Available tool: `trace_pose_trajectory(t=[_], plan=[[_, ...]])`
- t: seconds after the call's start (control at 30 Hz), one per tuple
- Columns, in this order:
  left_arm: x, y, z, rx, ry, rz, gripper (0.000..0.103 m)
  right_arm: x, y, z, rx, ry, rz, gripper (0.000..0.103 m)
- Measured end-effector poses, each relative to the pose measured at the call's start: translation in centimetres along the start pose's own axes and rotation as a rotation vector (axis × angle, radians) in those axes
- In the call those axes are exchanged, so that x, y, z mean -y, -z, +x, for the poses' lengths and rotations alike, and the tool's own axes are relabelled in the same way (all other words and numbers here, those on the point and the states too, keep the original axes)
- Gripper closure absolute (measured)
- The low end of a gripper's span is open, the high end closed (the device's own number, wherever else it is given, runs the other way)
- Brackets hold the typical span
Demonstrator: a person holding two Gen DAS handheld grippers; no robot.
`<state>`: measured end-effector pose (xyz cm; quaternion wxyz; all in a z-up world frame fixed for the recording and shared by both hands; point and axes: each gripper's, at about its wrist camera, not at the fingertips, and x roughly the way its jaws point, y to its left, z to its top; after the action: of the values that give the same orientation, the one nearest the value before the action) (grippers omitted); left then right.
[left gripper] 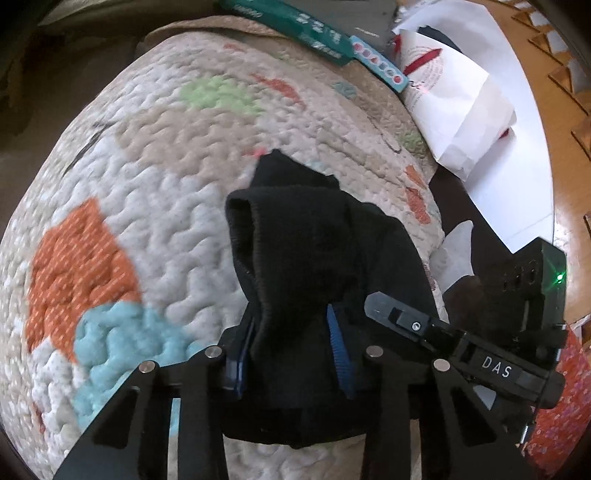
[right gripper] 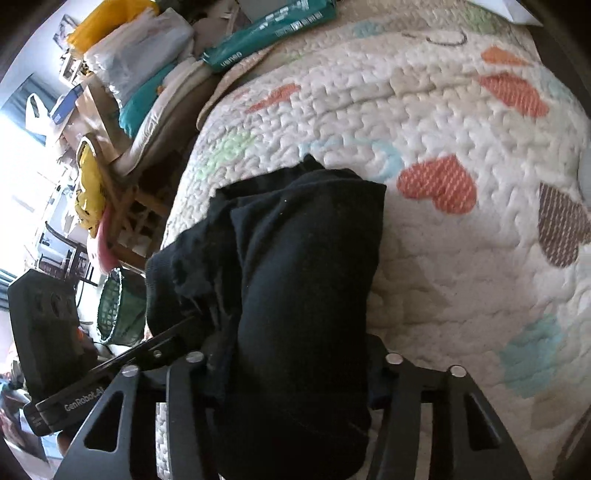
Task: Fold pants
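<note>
The black pants (left gripper: 303, 258) hang bunched above a quilted bedspread (left gripper: 155, 177) with coloured patches. My left gripper (left gripper: 291, 350) is shut on a thick fold of the pants, with blue pads (left gripper: 339, 350) showing either side of the cloth. In the right wrist view the pants (right gripper: 303, 266) drape over and between my right gripper's fingers; my right gripper (right gripper: 295, 369) is shut on the cloth, its tips hidden by it. The right gripper also shows in the left wrist view (left gripper: 461, 343), close beside the left one. The left gripper shows in the right wrist view (right gripper: 122, 369).
A green packet (left gripper: 303, 26) and white paper bags (left gripper: 454, 92) lie at the bed's far edge. Wooden floor (left gripper: 569, 147) is on the right. In the right wrist view, stacked cloth and bags (right gripper: 140, 74), a wooden chair (right gripper: 125, 206) and a green basket (right gripper: 118, 306) stand left of the bed.
</note>
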<state>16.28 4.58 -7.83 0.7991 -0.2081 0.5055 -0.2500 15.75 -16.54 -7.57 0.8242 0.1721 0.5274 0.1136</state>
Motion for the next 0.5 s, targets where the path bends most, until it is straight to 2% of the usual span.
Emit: trace_pose_trajectory(t=[0.17,0.23,0.3,0.4,0.5], plan=[[2.3,-1.3,2.1,0.018,-0.006,0.053,0.067,1.0,-1.8,-1.5,0.058,0.039,-0.001,0.050],[2.4,-1.6,3.1,0.010,-0.024,0.047,0.060,2.1,-2.4,-1.5,0.070,0.051,0.011,0.050],[2.1,-1.5,3.8,-0.003,-0.050,0.029,0.052,3.0,-2.5,-0.8,0.052,0.062,0.010,0.044],[1.9,-1.6,3.0,-0.013,-0.026,0.025,0.050,3.8,-2.0,-0.7,0.062,0.074,0.059,0.034],[2.3,-1.8,1.4,0.038,-0.061,0.065,0.047,2.9,-1.9,-2.1,0.095,0.102,0.020,0.032]])
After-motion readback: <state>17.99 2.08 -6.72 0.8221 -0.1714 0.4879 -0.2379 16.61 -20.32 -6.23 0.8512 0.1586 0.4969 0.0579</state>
